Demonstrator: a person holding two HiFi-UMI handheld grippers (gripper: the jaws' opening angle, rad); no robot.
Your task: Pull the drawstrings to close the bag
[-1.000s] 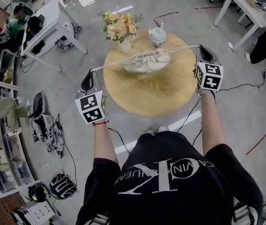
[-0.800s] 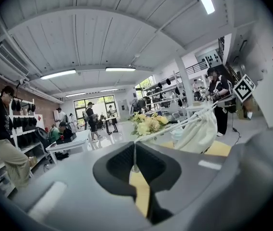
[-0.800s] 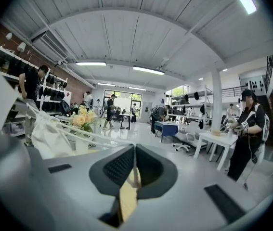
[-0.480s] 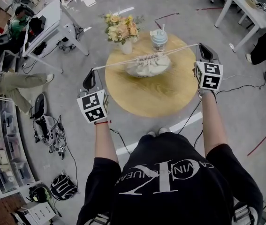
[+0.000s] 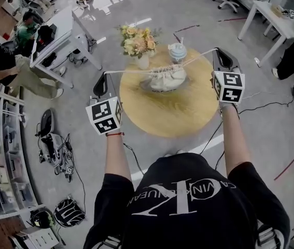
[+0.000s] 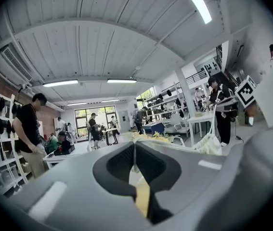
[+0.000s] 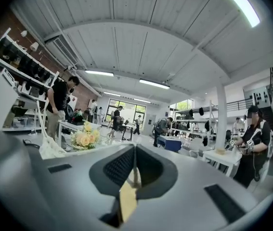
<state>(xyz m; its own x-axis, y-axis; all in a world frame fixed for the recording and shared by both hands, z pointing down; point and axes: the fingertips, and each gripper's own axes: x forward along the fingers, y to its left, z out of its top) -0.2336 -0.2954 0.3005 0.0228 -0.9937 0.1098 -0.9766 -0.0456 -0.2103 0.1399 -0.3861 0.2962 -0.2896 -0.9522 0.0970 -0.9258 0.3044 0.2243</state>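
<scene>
A whitish drawstring bag (image 5: 168,80) sits over the round wooden table (image 5: 172,113), its mouth gathered into tight pleats. A white drawstring (image 5: 128,72) runs taut to the left, where my left gripper (image 5: 104,77) is shut on its end. The other cord (image 5: 201,56) runs to the right into my right gripper (image 5: 217,51), also shut on it. In the left gripper view the closed jaws (image 6: 135,148) pinch the cord and the bag (image 6: 207,143) hangs to the right. The right gripper view shows its jaws (image 7: 135,153) closed on cord, with the bag (image 7: 49,149) at the left.
A vase of yellow flowers (image 5: 137,39) and a lidded cup (image 5: 177,51) stand at the table's far edge, just behind the bag. White desks (image 5: 58,27), chairs and people surround the table. Cables (image 5: 209,134) trail over the grey floor near my feet.
Both grippers have shifted slightly away from me with the cords still taut. The bag stays gathered between them. A person at the far left has walked farther along.
</scene>
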